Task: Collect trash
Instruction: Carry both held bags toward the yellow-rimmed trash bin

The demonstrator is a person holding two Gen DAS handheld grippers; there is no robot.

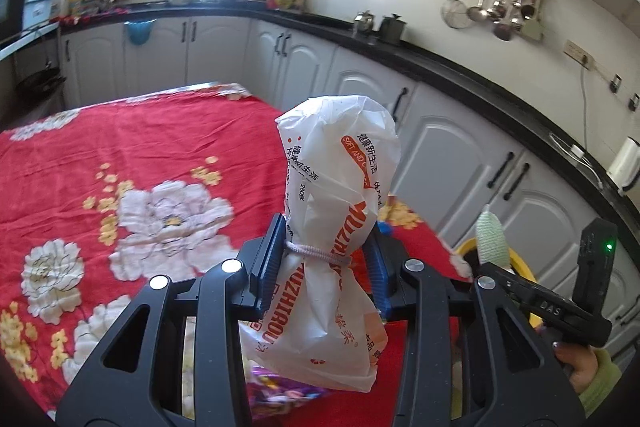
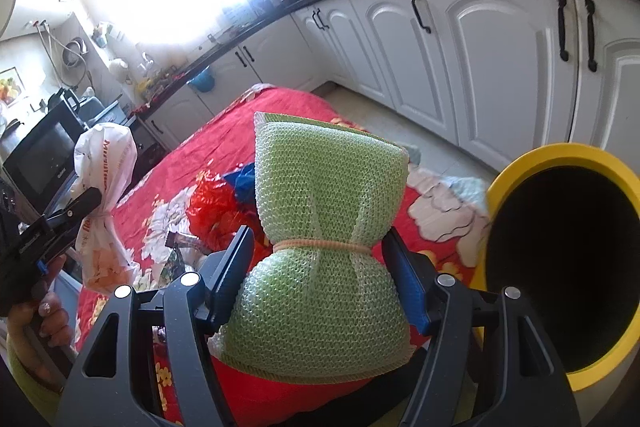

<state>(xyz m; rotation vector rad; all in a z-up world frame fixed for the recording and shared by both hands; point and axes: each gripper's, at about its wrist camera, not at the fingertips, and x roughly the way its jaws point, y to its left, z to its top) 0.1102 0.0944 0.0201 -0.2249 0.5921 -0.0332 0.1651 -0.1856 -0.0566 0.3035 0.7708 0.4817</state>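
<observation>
My left gripper (image 1: 324, 255) is shut on a white plastic bag with orange print (image 1: 340, 195), tied at the waist with a band, held upright above the red floral tablecloth (image 1: 120, 147). The bag also shows in the right wrist view (image 2: 104, 195). My right gripper (image 2: 320, 259) is shut on a green bubble-wrap bundle (image 2: 324, 219) tied with a rubber band. The bundle's top shows in the left wrist view (image 1: 491, 235). A yellow trash bin (image 2: 560, 155) with a dark opening stands just right of the right gripper and shows in the left wrist view (image 1: 466, 249).
More trash lies on the tablecloth (image 2: 248, 115): red and blue plastic wrappers (image 2: 218, 199), a small dark wrapper (image 2: 180, 239) and a purple wrapper (image 1: 280, 387). White cabinets (image 2: 460, 47) under a black counter (image 1: 440, 67) run along the right. A microwave (image 2: 44, 155) stands at left.
</observation>
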